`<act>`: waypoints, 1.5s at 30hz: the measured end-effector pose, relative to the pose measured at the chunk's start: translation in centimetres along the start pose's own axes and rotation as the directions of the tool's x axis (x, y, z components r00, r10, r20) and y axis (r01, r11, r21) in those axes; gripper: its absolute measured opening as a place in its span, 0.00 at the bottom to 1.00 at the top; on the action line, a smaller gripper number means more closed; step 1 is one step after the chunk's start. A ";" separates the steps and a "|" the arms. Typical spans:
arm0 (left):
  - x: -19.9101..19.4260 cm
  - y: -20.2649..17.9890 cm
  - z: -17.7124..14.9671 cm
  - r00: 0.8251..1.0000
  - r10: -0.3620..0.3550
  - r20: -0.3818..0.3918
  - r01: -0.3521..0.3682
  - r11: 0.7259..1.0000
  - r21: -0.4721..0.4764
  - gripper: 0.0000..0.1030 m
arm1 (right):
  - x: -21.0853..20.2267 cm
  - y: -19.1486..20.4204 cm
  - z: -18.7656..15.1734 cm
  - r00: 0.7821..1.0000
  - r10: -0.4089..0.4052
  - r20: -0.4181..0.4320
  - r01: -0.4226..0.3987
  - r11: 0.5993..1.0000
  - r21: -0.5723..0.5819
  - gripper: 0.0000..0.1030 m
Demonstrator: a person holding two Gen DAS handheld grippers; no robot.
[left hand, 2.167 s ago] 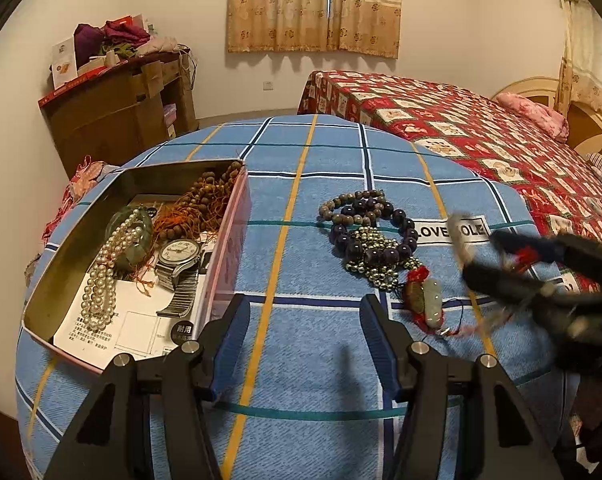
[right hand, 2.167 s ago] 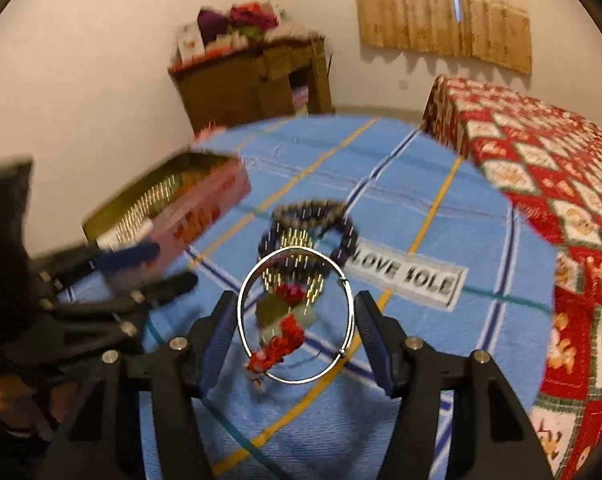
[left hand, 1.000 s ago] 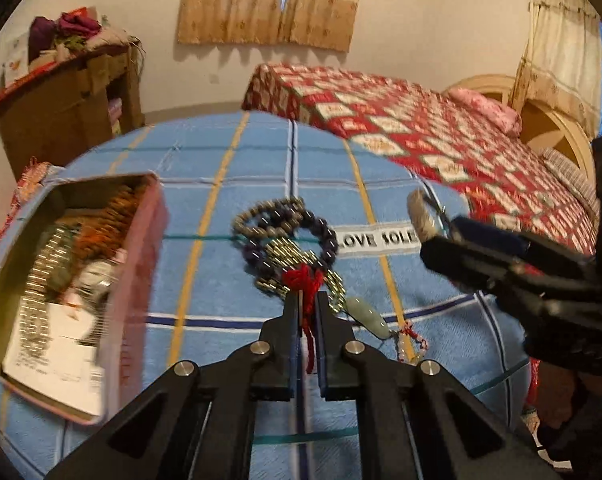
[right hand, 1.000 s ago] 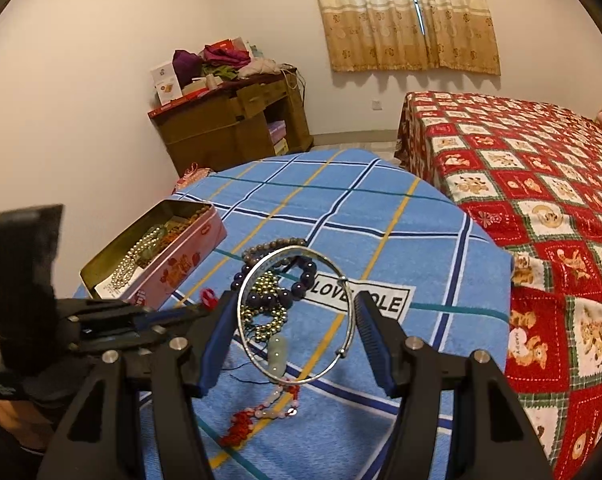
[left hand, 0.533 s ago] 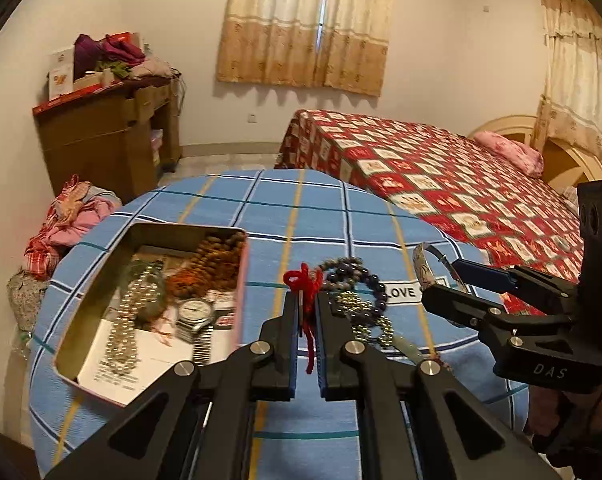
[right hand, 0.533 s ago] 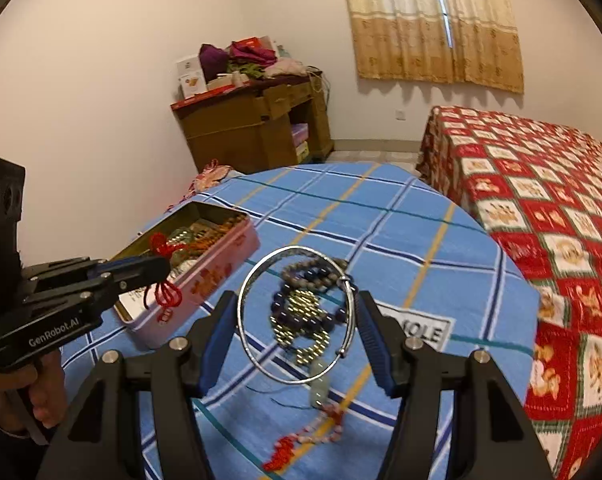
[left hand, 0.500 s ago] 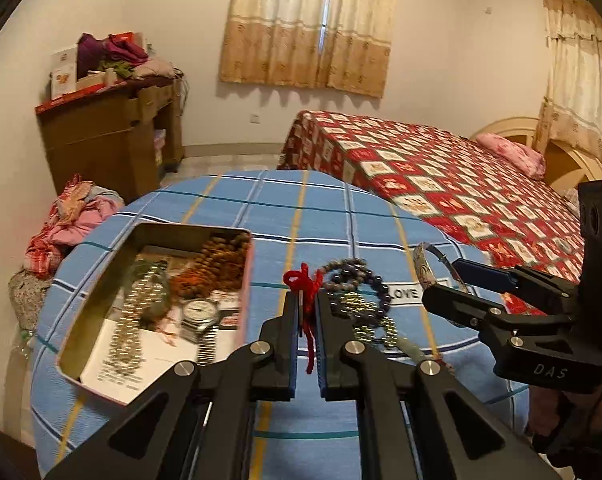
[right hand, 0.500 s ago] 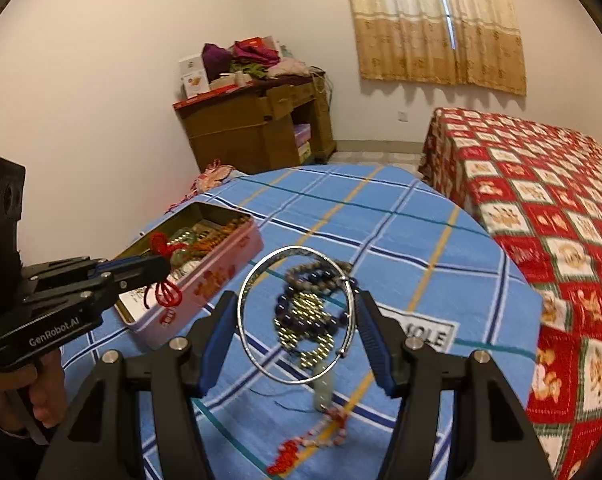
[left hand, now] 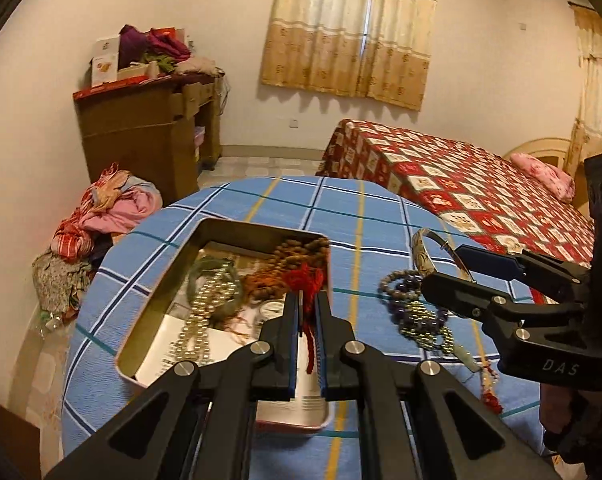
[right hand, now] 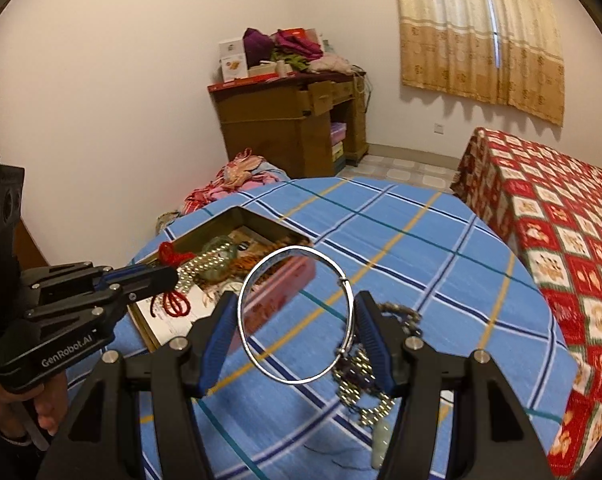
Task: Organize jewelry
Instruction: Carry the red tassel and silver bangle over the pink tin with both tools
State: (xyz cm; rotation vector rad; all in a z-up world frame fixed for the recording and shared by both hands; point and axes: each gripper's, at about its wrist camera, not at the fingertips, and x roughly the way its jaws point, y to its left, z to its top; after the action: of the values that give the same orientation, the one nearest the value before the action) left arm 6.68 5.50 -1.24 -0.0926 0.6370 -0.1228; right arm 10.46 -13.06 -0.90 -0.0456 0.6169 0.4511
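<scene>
Carrying two pieces toward the open rectangular metal tin (left hand: 149, 312) at once, I have the left gripper (left hand: 308, 312) pinched tight on a red knotted cord (left hand: 307, 280), its fingers nearly touching, and the right gripper (right hand: 297, 320) holding a thin silver bangle (right hand: 297, 314) across its width, fingers at a middling spread. In the left wrist view the cord's knot hangs over the tin's 3 o'clock rim, above the pearl strand (left hand: 205, 308) and brown wooden beads (left hand: 301, 250) already inside.

My worry is the cord: its loose tail dangles between the fingers and could snag there on release, or fall outside the rim. The bangle, gripped only at two points on a smooth hoop, could twist free and roll across the blue checked tabletop (right hand: 441, 248).

At 3 o'clock of the tin, the two grippers sit close and could collide. Purple and gold bead bracelets (left hand: 417, 308) lie beneath the right gripper, well clear of the tin.
</scene>
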 end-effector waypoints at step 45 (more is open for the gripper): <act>3.6 7.0 0.6 0.992 0.116 -0.058 -0.118 0.993 -0.030 0.06 | 8.4 5.0 2.0 0.994 0.058 -0.093 -0.065 0.995 -0.075 0.60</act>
State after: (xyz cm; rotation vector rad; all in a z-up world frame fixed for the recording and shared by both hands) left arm 10.49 11.96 -3.68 -0.0844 0.6992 -0.0018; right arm 15.51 -4.91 -3.61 -0.1222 0.6914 0.5351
